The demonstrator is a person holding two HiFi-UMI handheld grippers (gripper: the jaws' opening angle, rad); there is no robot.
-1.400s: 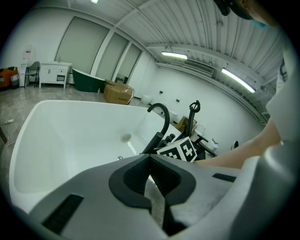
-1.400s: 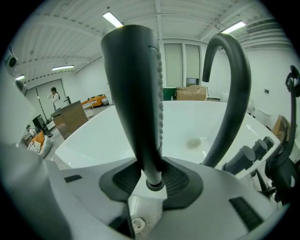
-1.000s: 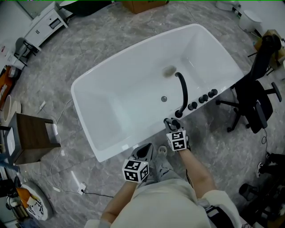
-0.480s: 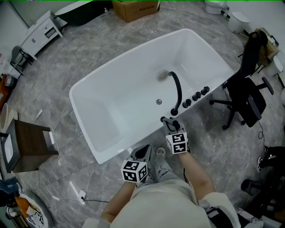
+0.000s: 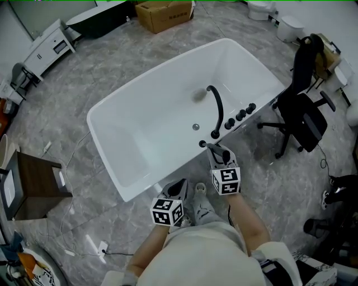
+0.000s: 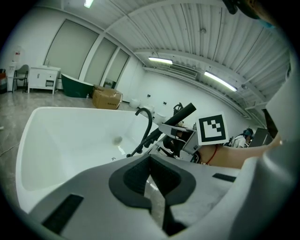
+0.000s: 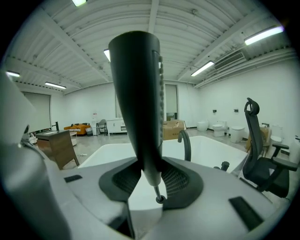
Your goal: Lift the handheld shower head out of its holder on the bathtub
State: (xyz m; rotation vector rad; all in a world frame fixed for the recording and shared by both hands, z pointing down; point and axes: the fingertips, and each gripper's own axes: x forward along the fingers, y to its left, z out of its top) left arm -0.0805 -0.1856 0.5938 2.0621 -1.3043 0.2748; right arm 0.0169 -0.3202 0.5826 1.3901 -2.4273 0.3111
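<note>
The white bathtub (image 5: 112, 162) lies slantwise across the grey floor, with a curved black spout (image 5: 215, 109) and a row of black knobs (image 5: 238, 116) on its near rim. My right gripper (image 5: 218, 152) hovers just off that rim, shut on the black handheld shower head (image 5: 215, 147). In the right gripper view the shower head (image 7: 138, 103) stands upright between the pads (image 7: 176, 180), its hose fitting below them. My left gripper (image 5: 180, 189) hangs lower, beside the tub, shut and holding nothing (image 6: 150, 159). From the left gripper view the shower head (image 6: 183, 112) slants above the rim.
A black office chair (image 5: 302, 111) stands right of the tub. A cardboard box (image 5: 165, 14) and a white cabinet (image 5: 47, 40) are at the back, a wooden side table (image 5: 36, 176) at the left. The person's shoes (image 5: 200, 204) stand close to the tub.
My right gripper has risen with the shower head, away from the tub's rim. The left gripper has shifted slightly. The head view has swung, so the tub sits higher in the picture.
</note>
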